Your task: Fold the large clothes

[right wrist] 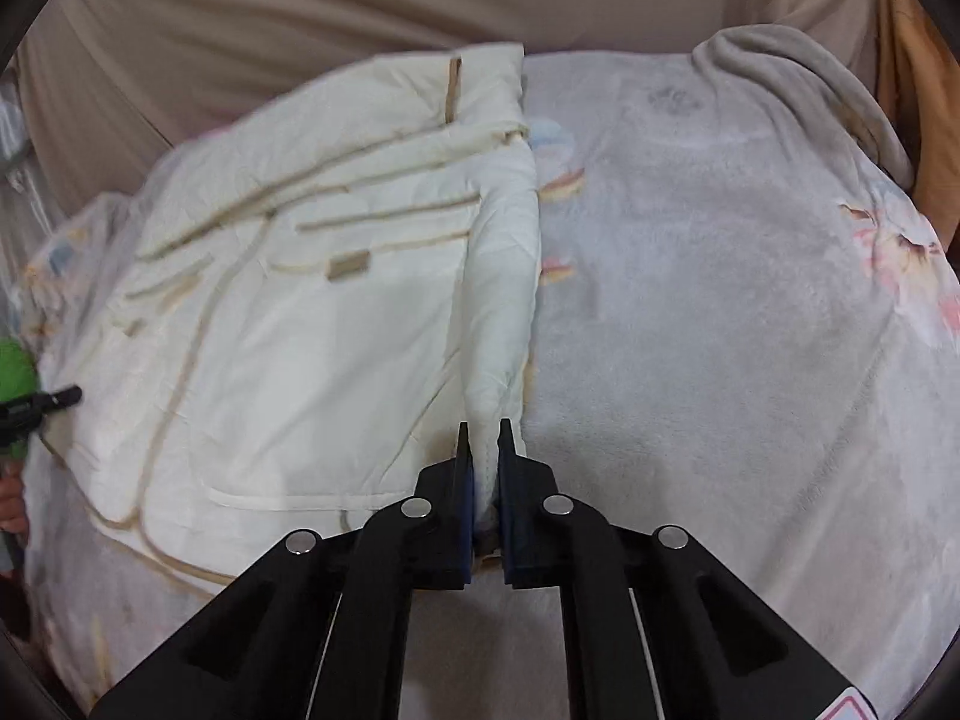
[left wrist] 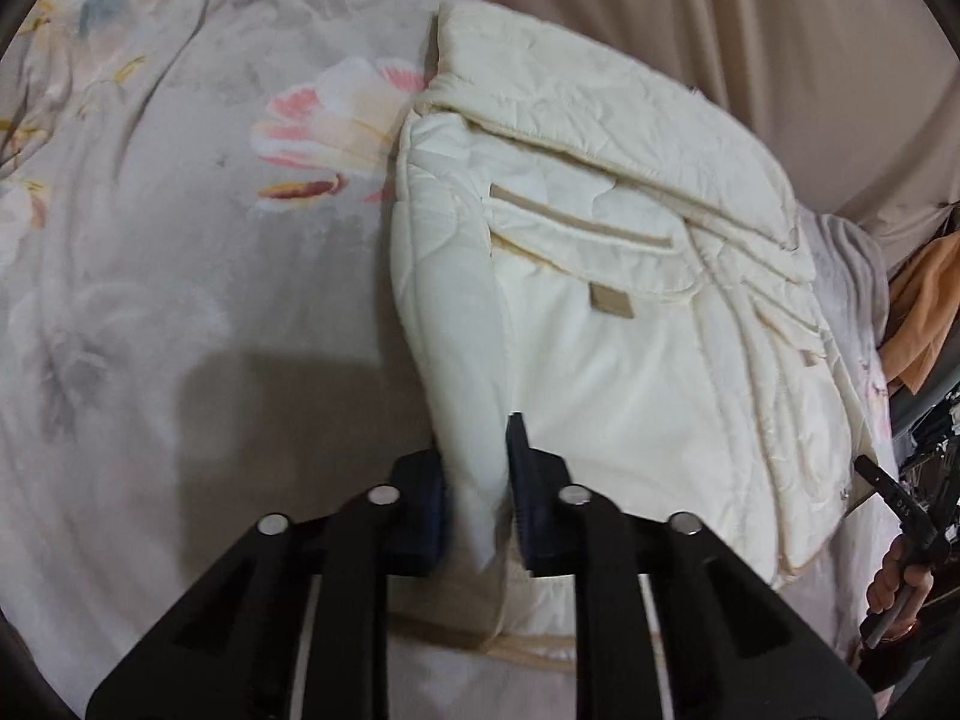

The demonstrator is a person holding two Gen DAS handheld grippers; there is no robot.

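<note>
A cream quilted jacket (left wrist: 606, 330) with tan trim lies partly folded on a floral blanket (left wrist: 150, 300). My left gripper (left wrist: 477, 480) is shut on the jacket's near left edge, with fabric pinched between the pads. In the right wrist view the same jacket (right wrist: 288, 360) lies left of centre. My right gripper (right wrist: 485, 450) is shut on the jacket's folded right edge, which runs up as a ridge from the fingertips. The right gripper's tip (left wrist: 876, 474) shows at the right edge of the left wrist view, and the left gripper's tip (right wrist: 54, 399) at the left edge of the right wrist view.
The grey floral blanket (right wrist: 720, 330) covers the bed on both sides of the jacket. A beige curtain (right wrist: 360, 6) hangs behind. An orange cloth (left wrist: 924, 312) hangs at the far right. A rumpled blanket fold (right wrist: 798, 84) lies at the back right.
</note>
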